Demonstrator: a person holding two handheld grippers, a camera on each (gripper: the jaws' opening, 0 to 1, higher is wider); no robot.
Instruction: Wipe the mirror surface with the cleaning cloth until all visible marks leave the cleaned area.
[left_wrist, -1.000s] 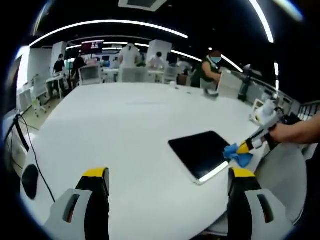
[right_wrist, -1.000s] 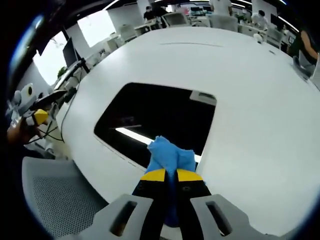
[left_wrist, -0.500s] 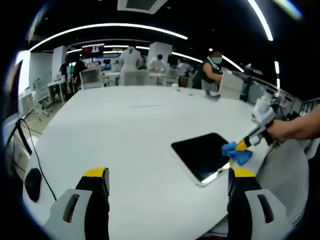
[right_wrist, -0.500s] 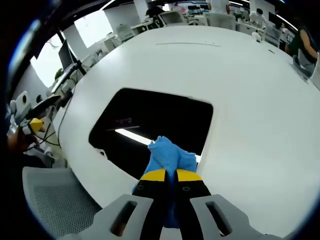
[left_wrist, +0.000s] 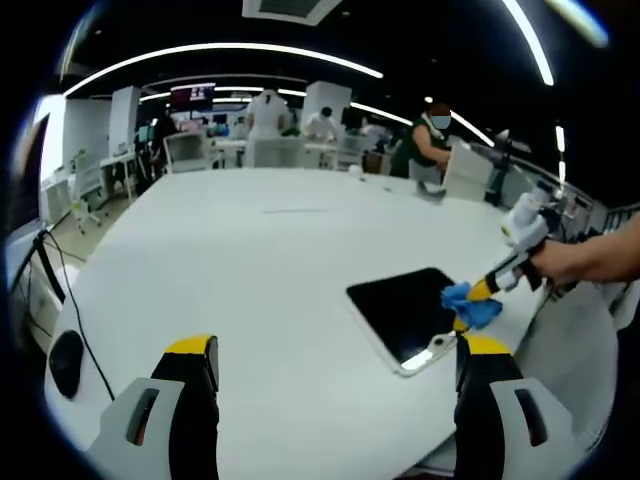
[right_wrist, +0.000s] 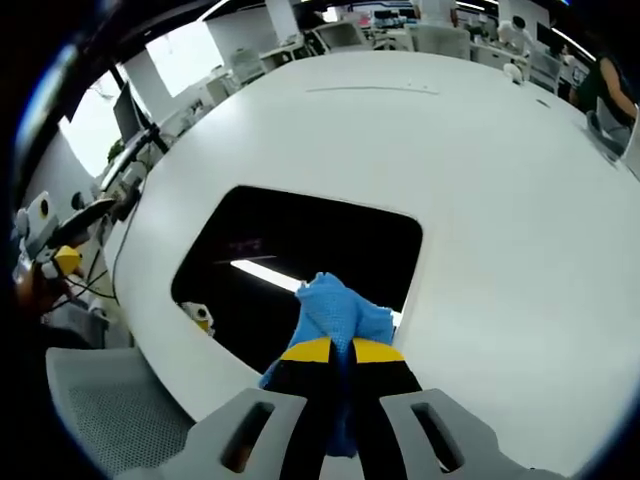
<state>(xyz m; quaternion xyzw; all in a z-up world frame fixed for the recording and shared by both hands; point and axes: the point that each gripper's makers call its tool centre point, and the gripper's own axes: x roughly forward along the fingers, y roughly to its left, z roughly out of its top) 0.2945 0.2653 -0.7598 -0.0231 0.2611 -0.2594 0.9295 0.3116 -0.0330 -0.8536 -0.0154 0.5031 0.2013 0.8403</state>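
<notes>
A wide white table (left_wrist: 250, 260) runs under me in an open office, with ceiling strip lights arcing across the top of the left gripper view. At the bottom of that view my left gripper (left_wrist: 330, 385) hangs above the table with its yellow-tipped jaws spread wide apart, holding nothing. Just beyond them, right of centre, the mirror (left_wrist: 408, 313) lies flat on the table as a dark rounded rectangle. My right gripper (left_wrist: 478, 296) reaches in from the right edge, pressing the blue cleaning cloth (left_wrist: 470, 306) onto the mirror's right side.

In the right gripper view, my right gripper (right_wrist: 339, 352) rises from the bottom centre, jaws pinched tight on the cleaning cloth (right_wrist: 338, 312), whose bunched end sits on the mirror (right_wrist: 300, 265) near its lower edge. A bright light streak reflects in the glass left of the cloth. A mesh chair (right_wrist: 110, 415) fills the lower left. Farther off in the left gripper view, people (left_wrist: 425, 150) stand at desks along the top.
</notes>
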